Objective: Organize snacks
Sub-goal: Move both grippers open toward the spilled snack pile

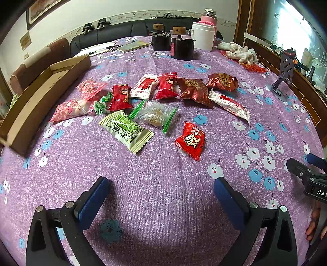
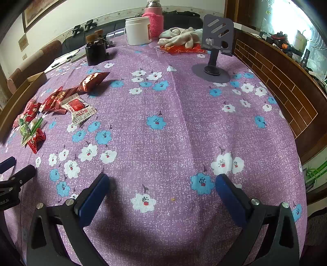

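Note:
Several wrapped snacks lie scattered on the purple flowered tablecloth. Nearest in the left wrist view are a small red packet and a pale green packet; behind them lie a clear green-edged bag, pink packets, red packets and dark red foil packs. My left gripper is open over bare cloth, short of the snacks. My right gripper is open too, with nothing between its fingers; the snacks lie far to its left.
A long cardboard tray lies along the table's left side. At the back stand dark jars, a white tub and a pink flask. Gloves and a grey phone stand sit at the right, by a wooden ledge.

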A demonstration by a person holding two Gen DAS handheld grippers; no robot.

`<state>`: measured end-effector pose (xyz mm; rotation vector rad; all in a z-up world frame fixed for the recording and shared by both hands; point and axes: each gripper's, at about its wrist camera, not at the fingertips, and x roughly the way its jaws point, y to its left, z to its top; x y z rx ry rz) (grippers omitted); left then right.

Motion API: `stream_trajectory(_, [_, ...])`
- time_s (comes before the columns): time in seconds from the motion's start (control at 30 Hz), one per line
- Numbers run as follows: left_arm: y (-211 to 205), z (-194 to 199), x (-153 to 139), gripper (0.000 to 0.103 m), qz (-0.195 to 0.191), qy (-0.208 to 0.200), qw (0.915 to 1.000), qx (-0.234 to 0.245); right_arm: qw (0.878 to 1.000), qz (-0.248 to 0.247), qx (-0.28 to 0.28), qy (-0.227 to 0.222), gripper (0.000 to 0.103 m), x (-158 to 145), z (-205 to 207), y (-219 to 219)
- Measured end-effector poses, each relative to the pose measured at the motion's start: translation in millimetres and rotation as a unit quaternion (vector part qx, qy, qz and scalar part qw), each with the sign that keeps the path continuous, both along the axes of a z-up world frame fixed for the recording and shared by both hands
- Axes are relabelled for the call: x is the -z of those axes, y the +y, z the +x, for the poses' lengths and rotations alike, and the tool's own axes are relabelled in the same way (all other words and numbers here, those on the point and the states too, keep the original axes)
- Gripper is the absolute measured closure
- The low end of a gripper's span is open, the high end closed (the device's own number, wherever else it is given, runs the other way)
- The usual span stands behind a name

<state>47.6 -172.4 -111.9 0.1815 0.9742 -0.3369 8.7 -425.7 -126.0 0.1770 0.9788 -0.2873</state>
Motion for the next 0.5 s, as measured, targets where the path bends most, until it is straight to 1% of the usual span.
stream_trajectory(0.33, [0,1,-1,0.000,0.000,0.001,1.0000,0.000,1.000,0.000,0.002,0.000,0.000,0,0,0])
stream_trajectory(0.43, [-1,7,-1,0.000,0.008,0.016,0.9993,0.032,1.000,0.000,0.006,0.001,0.000,0,0,1])
stream_trajectory(0.47, [1,10,-2,0.000,0.009,0.021,0.9992,0.033,1.000,0.002,0.005,0.000,0.000,0,-1,0])
stream_trajectory(0.5, [6,13,-3,0.000,0.012,0.025,0.9994,0.020,1.000,0.001,0.005,0.001,0.000,0,-1,1])
